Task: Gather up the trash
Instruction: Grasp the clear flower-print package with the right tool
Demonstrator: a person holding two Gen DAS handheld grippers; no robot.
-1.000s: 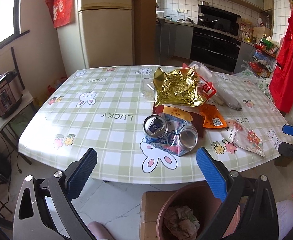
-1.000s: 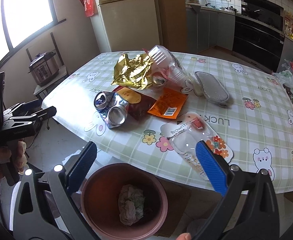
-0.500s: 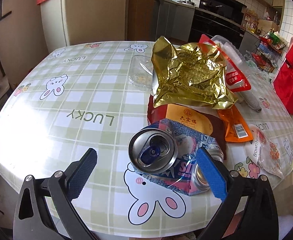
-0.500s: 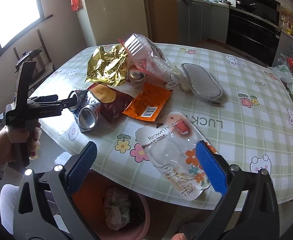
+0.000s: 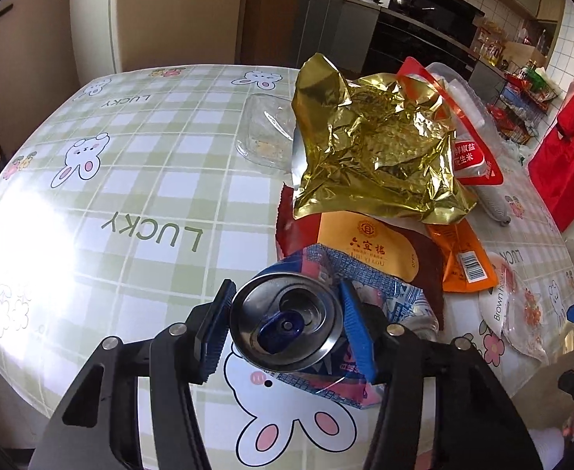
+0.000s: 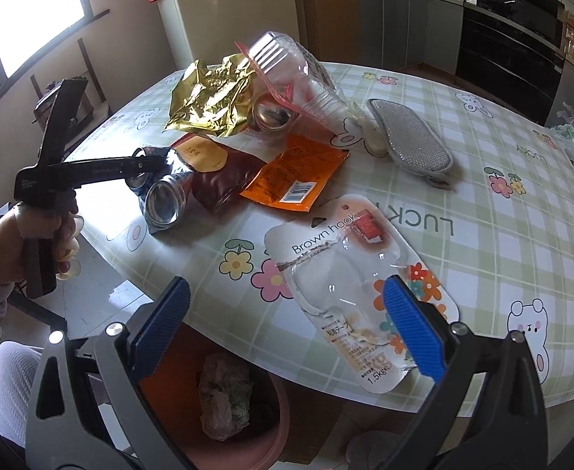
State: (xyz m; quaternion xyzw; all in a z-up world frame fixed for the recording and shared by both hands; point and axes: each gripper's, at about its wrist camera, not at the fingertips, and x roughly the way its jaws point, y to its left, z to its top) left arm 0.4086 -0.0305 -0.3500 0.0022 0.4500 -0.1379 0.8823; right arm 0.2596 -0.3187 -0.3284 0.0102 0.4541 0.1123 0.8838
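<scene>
Trash lay heaped on the checked desk [image 5: 138, 180], with the crushed can [image 5: 287, 323] as landmark at its near edge. Around that can the left tool [image 5: 285, 323] was closing, both blue pads against the rim. Behind the can sat a gold foil bag [image 5: 373, 149]; right of it, a maroon pouch [image 6: 224, 180], then an orange sachet [image 6: 295, 180]. Farther right, the right tool [image 6: 287, 329] hung with jaws spread wide, gripping nothing, over a clear hook packet [image 6: 349, 286]. Below the desk edge stood a brown bin [image 6: 193, 403].
</scene>
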